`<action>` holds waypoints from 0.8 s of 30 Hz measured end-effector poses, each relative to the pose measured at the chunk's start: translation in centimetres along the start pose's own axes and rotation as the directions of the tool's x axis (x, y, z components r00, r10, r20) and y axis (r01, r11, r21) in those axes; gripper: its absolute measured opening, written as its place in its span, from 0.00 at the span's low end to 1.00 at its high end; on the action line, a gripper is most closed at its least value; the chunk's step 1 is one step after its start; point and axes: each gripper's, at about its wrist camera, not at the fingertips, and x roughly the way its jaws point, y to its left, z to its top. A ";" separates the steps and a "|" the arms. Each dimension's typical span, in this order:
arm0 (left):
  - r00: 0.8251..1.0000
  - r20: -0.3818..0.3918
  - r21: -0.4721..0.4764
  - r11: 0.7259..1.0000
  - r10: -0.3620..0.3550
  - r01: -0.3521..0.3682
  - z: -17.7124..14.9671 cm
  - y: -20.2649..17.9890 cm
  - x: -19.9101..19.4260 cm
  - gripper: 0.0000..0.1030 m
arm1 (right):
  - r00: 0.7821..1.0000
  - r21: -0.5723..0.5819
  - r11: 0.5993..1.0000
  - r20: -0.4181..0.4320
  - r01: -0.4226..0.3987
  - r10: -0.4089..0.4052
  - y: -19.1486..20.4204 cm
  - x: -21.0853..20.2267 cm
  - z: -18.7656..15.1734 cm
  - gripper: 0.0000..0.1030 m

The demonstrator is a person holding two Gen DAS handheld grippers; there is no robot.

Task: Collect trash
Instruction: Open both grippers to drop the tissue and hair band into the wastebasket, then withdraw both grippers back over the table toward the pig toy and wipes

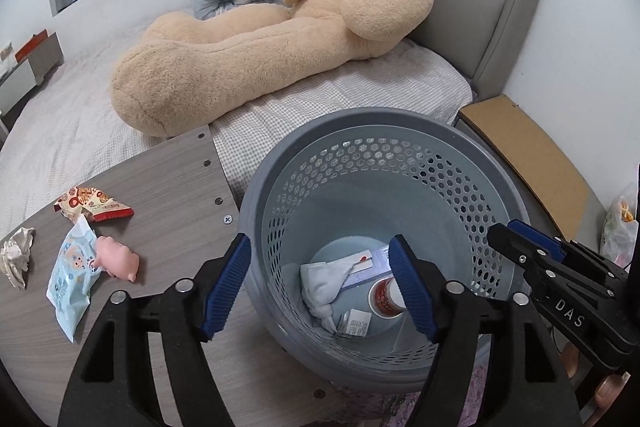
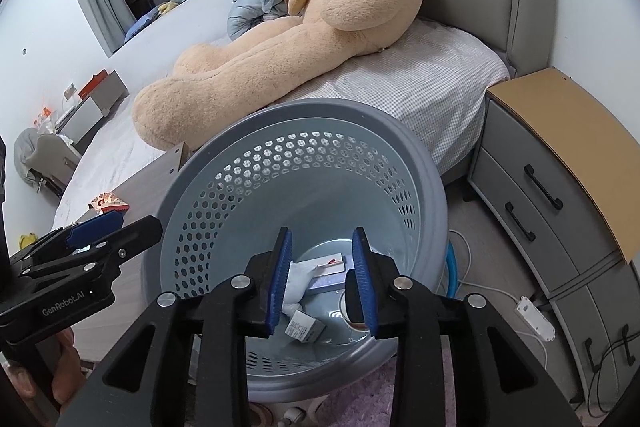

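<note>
A grey perforated trash bin (image 1: 496, 187) (image 2: 424, 171) stands beside a wooden table (image 1: 172, 167). Inside it lie a white tissue (image 1: 324, 287), a flat box (image 1: 364, 267), a red-and-white cup (image 1: 386, 297) and a small packet (image 1: 354, 323). My left gripper (image 1: 320, 283) is open and empty over the bin's left rim. My right gripper (image 2: 322, 279) is open and empty above the bin; it also shows in the left wrist view (image 1: 516, 239). On the table lie a red snack wrapper (image 1: 94, 205), a pale blue wrapper (image 1: 72, 275), a crumpled paper (image 1: 18, 259) and a pink pig toy (image 1: 118, 261).
A bed (image 1: 360, 95) with a big teddy bear (image 1: 260, 39) lies behind the bin. A nightstand (image 2: 552, 163) with a cardboard sheet on top stands at the right. Cables and a power strip (image 2: 534, 317) lie on the floor.
</note>
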 end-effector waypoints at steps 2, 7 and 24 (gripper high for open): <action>1.000 0.008 -0.002 1.000 0.003 -0.003 -0.1 0.1 -0.3 0.74 | 1.000 0.000 1.000 0.001 0.000 0.000 0.0 0.0 0.0 0.31; 1.000 0.023 -0.004 1.000 0.015 -0.015 -0.2 0.2 -0.9 0.74 | 1.000 0.003 1.000 0.008 -0.001 0.001 -0.1 -0.3 -0.1 0.36; 0.996 0.070 -0.053 0.997 0.062 -0.058 -1.1 2.2 -3.2 0.91 | 0.999 -0.033 0.999 0.038 -0.014 0.015 1.8 -2.1 -1.0 0.59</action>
